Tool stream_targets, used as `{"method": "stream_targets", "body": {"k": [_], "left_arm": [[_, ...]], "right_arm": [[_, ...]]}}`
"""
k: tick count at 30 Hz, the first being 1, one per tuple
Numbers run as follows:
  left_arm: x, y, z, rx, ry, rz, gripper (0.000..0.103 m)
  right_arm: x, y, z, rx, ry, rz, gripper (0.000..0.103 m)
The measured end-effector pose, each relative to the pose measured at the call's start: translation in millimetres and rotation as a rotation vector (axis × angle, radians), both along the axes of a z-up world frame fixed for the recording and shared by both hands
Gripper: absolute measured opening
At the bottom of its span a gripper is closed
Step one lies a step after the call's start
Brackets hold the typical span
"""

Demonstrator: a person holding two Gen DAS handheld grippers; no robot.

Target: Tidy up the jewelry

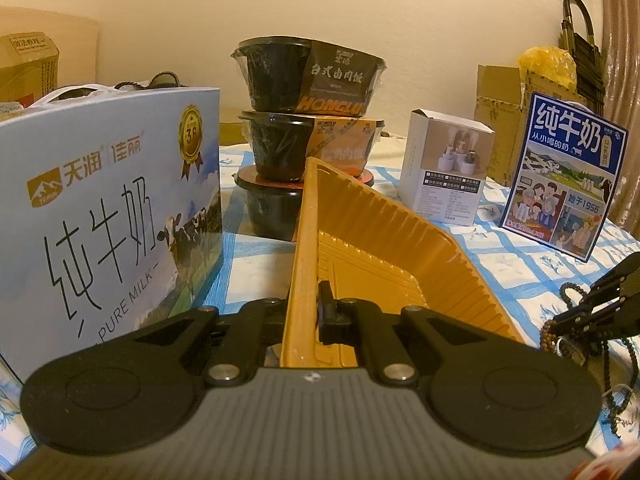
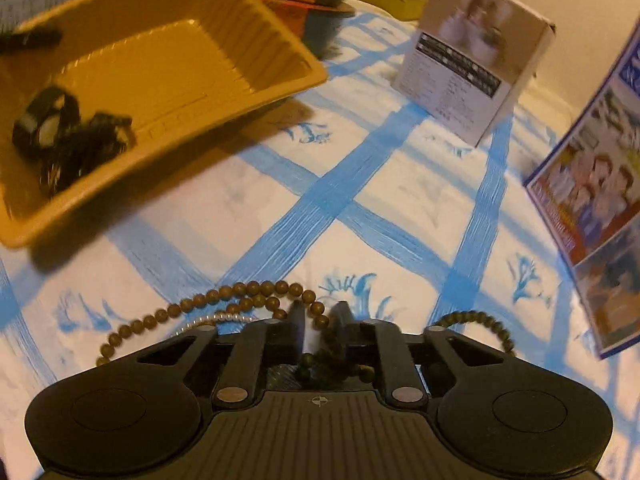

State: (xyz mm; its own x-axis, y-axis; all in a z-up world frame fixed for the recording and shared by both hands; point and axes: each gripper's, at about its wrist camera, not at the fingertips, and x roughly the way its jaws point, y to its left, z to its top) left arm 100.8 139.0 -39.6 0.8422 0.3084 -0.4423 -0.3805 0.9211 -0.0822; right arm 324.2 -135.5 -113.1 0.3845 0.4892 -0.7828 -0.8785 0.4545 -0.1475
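Left gripper [image 1: 316, 312] is clamped on the near rim of the yellow tray [image 1: 372, 224], jaws narrow with the rim pinched between them, tray tipped up off the tablecloth [image 1: 520, 280] on that side. Right gripper [image 2: 319, 316] sits low over the wooden bead strand [image 2: 256, 290]; jaws are narrow with beads bunched between and behind the fingers, so I read it as gripping the strand, though whether the pinch is firm I can't tell. Most of the strand lies on the cloth just ahead of the right fingers, a thin silver chain [image 2: 224, 317] tangled against it, and a second loop of beads [image 2: 484, 320] shows on the other side. Tray already holds a dark pile of pieces [image 2: 72, 140] in its low corner. Likely step: carry the beads into the tray. To do it well: lift straight up until the trailing loop clears the cloth, watch whether the silver chain comes along or snags, then swing over the tray's open middle and let go low. Keep the left hold steady and level the tray so the pile doesn't slide out. The white carton [image 2: 468, 56] stands well apart, no clearance issue.
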Motion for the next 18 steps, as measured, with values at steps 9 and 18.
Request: {"method": "stream_targets", "body": {"k": [9, 18], "left_arm": [[2, 0, 0, 0.004, 0.002, -0.006, 0.006], [2, 0, 1, -0.002, -0.003, -0.004, 0.006]], "right_arm": [[-22, -17, 81, 0.247, -0.087, -0.068, 0.006], [-57, -1, 174, 0.393, -0.197, -0.017, 0.006]]}}
